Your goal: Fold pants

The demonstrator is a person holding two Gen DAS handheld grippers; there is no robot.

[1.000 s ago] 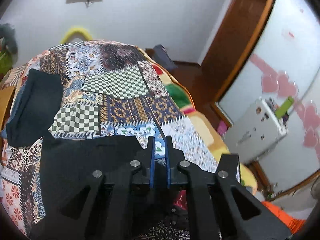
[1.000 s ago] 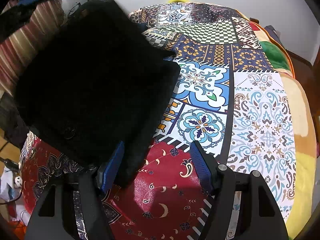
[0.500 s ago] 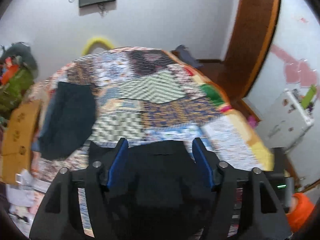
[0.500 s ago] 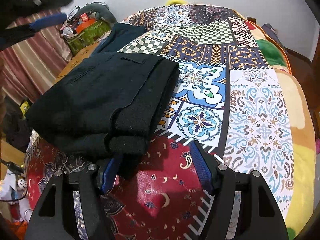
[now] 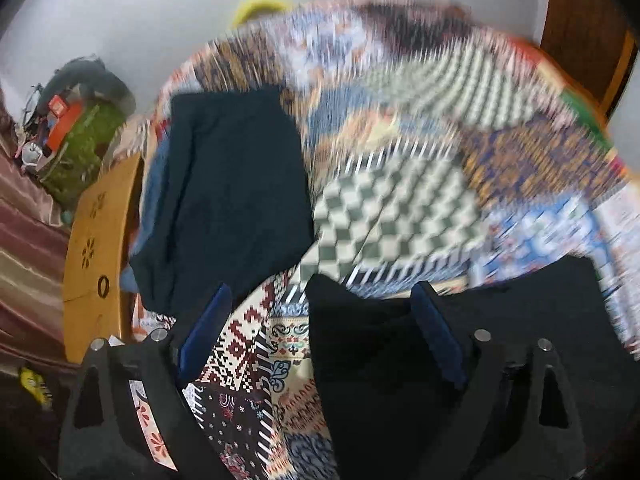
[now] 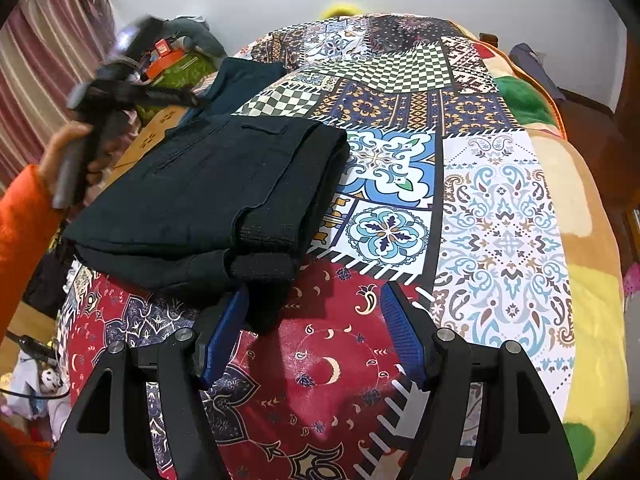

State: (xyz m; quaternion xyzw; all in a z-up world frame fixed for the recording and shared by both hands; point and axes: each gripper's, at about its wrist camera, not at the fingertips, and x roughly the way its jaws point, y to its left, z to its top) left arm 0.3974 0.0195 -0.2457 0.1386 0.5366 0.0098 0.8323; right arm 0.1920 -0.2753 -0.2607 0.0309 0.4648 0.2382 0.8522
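The black pants (image 6: 216, 200) lie folded into a thick rectangle on the patchwork bedspread (image 6: 500, 208). In the left wrist view they fill the lower right (image 5: 400, 380). My right gripper (image 6: 314, 336) is open and empty, low over the bedspread at the fold's near corner, its left finger beside the cloth. My left gripper (image 5: 320, 328) is open and empty, above the pants' left edge. It also shows in the right wrist view (image 6: 116, 84), raised at the left, held in a hand.
A second dark folded garment (image 5: 232, 192) lies further back at the bed's left edge, also in the right wrist view (image 6: 244, 76). A wooden board (image 5: 100, 248) and clutter with a green bag (image 5: 80, 140) stand left of the bed.
The left gripper opened, let go of the pants and swung up and left. The raised part of the pants dropped flat onto the fold. The right gripper stayed in place.
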